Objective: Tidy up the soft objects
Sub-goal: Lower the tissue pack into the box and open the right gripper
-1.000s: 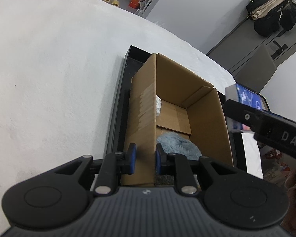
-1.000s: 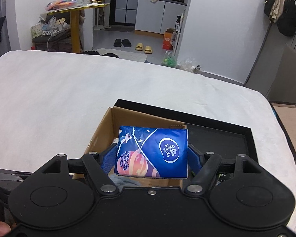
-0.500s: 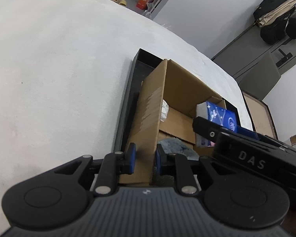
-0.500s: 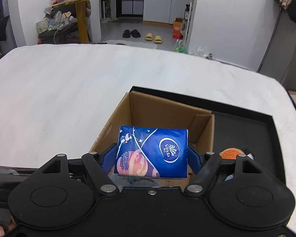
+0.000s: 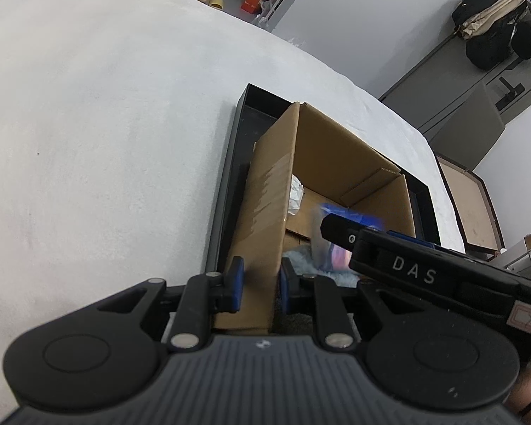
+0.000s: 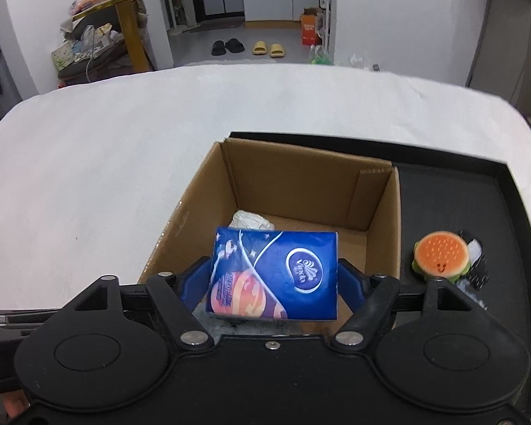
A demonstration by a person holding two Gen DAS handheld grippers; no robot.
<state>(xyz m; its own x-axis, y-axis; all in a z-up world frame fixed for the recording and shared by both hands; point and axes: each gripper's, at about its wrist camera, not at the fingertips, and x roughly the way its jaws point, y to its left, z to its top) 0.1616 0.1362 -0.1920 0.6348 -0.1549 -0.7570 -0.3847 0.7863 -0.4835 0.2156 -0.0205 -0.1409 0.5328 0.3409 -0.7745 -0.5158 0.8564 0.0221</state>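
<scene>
A brown cardboard box (image 6: 301,177) stands in a black tray (image 6: 442,191). My left gripper (image 5: 260,279) is shut on the box's near left wall (image 5: 265,212). My right gripper (image 6: 274,279) hangs over the box's near end with its jaws opening. A blue tissue pack (image 6: 276,276) sits tilted between them, and thin gaps show at both pads. In the left wrist view the tissue pack (image 5: 322,244) is blurred, low inside the box. A white crumpled item (image 6: 251,219) and a grey-blue fluffy item (image 5: 301,265) lie on the box floor.
A small burger toy (image 6: 440,256) lies in the tray to the right of the box, next to a bit of clear wrapping. The tray rests on a white cloth-covered table (image 6: 124,159). Floor, slippers and furniture lie beyond its far edge.
My right gripper has come down into the box with the tissue pack, and its jaws have widened so the pack now sits loose and tilted. My left gripper has kept its hold.
</scene>
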